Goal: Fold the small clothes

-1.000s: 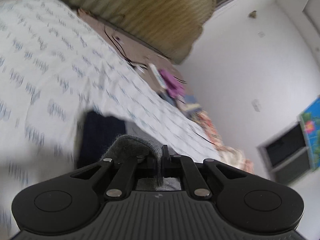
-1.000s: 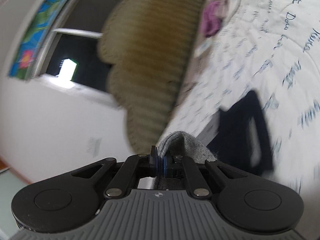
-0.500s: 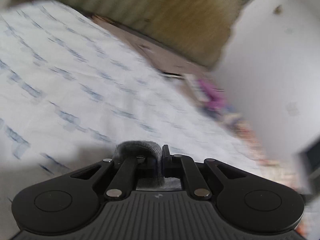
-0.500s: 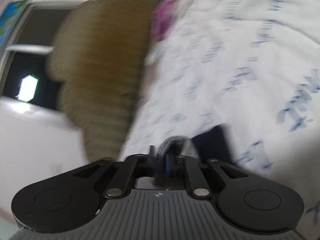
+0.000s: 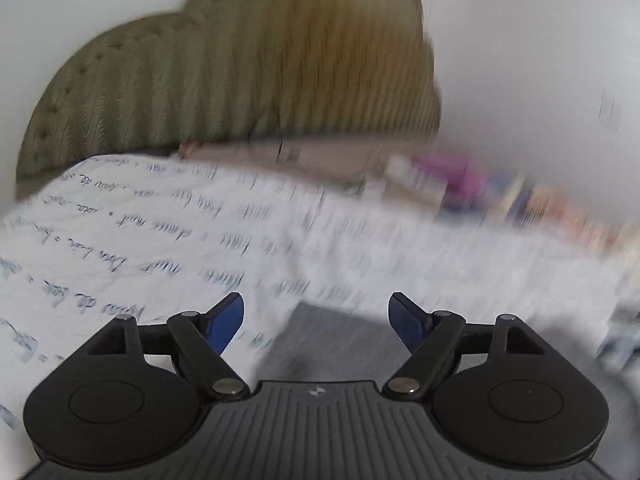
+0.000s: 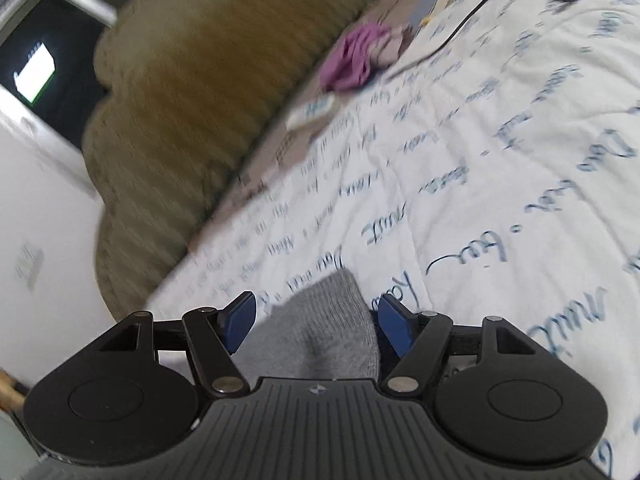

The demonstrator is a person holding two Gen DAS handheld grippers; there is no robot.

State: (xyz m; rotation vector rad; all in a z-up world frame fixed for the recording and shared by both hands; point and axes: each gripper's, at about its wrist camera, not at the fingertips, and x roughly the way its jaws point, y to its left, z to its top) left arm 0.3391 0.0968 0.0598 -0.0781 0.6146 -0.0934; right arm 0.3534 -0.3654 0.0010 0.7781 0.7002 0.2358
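Note:
A small grey knitted garment point(image 6: 320, 332) lies on the white bedspread with blue handwriting print point(image 6: 500, 200). In the right wrist view it sits between my open blue fingers, not pinched. My right gripper point(image 6: 316, 316) is open over it. A dark navy piece point(image 6: 382, 354) peeks out at its right edge. In the blurred left wrist view the grey garment point(image 5: 336, 344) lies just ahead of my left gripper point(image 5: 316, 316), which is open and empty above the bedspread point(image 5: 120, 248).
An olive ribbed headboard point(image 5: 240, 64) stands at the far side of the bed. A purple cloth point(image 6: 352, 60), a small white packet point(image 6: 312, 112) and a black cable point(image 6: 460, 28) lie near the bed's far edge. White walls surround.
Both grippers were shut on the grey garment; now both have opened and let it go. The garment has come down onto the bedspread, and both cameras have swung toward the headboard.

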